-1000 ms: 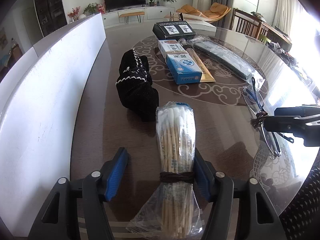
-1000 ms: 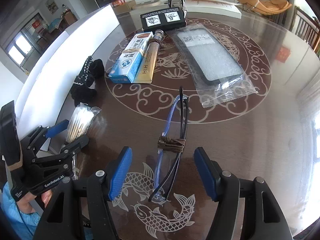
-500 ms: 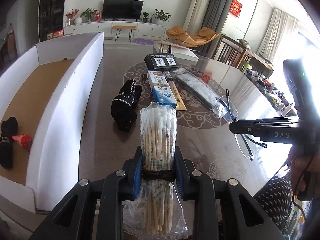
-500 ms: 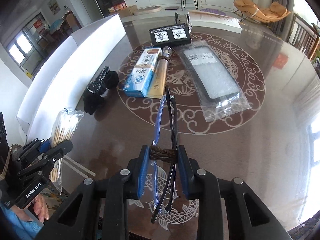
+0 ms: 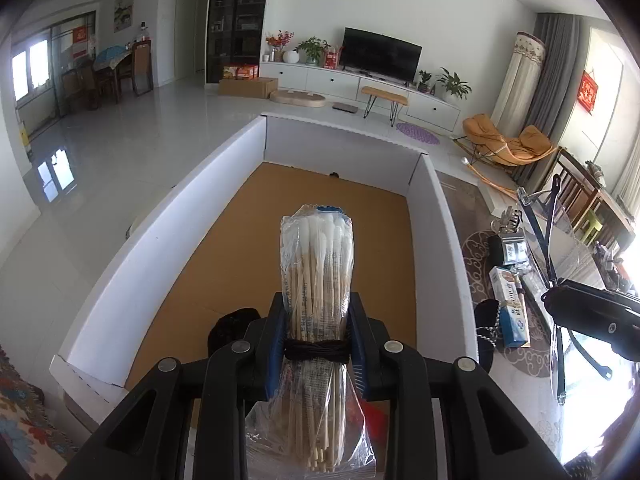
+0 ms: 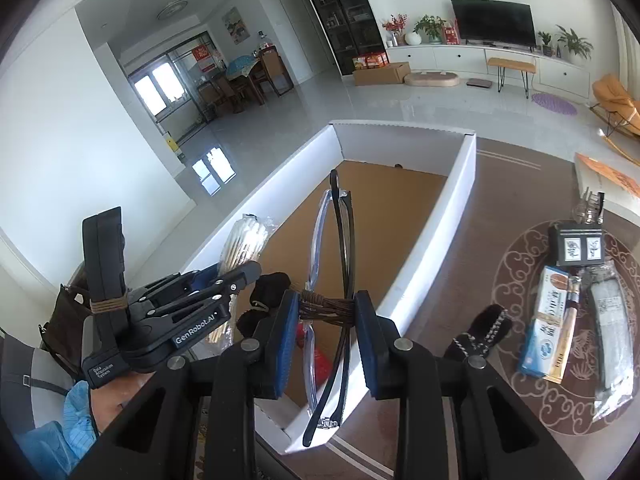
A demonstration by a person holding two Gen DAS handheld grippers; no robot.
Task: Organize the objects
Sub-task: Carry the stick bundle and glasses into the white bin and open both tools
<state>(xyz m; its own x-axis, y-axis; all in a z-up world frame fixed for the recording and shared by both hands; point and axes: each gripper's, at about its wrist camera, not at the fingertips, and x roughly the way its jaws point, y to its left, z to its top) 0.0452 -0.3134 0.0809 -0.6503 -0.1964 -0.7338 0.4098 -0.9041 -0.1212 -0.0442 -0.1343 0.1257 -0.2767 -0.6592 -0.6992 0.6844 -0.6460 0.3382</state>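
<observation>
Left gripper (image 5: 316,344) clenched on a bag of cotton swabs (image 5: 318,280) at its dark thread binding, held in the air over the brown floor of a white-walled cardboard box (image 5: 436,240); swab heads pointing away from the camera, stick ends toward it; below the bag, on the box floor, a black fabric item (image 5: 234,326) and a bit of something red (image 5: 374,414), only partly seen. Right gripper (image 6: 327,318) clamped on folded eyeglasses (image 6: 338,248) at a brown thread wrap, held above the near corner of the same box (image 6: 440,240); lenses and arms running lengthwise between the blue pads (image 6: 285,344). On the patterned table (image 6: 460,300) to the right, apart from the box: a black knitted item (image 6: 482,336), a blue-and-white carton (image 6: 546,320), a small black box (image 6: 580,248), a clear plastic packet (image 6: 612,328).
</observation>
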